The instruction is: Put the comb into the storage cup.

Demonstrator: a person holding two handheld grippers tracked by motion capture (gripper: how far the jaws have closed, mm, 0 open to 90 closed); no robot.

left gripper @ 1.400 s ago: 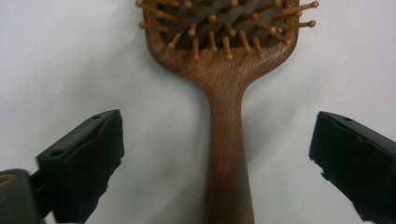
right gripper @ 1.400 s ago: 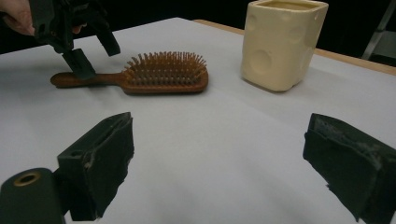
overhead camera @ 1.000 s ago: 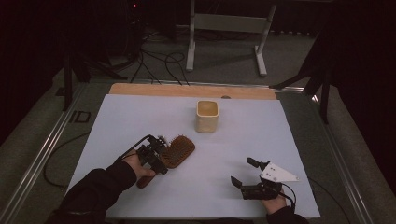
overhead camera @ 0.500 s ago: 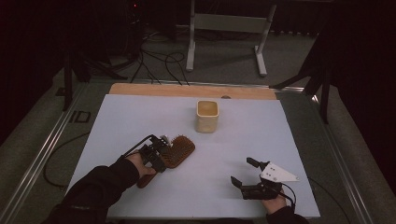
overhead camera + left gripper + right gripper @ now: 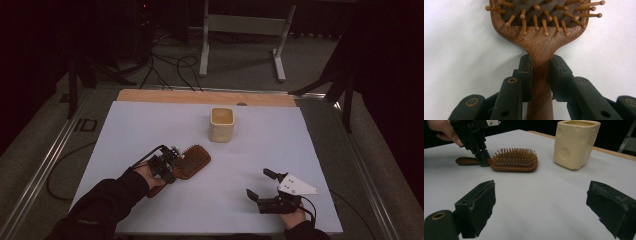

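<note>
A: Status of left claw (image 5: 540,72)?
B: Jaws have just been closing; they now clamp the hairbrush (image 5: 541,37) at its neck. It lies flat on the counter (image 5: 150,130). Ready for lift, presumably. Right claw (image 5: 262,185) gapes, idle.

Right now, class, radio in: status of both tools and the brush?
Left tool just closed on the brown wooden hairbrush handle, brush flat on table. Right tool open, empty. Cream ceramic cup stands clear beyond.
</note>
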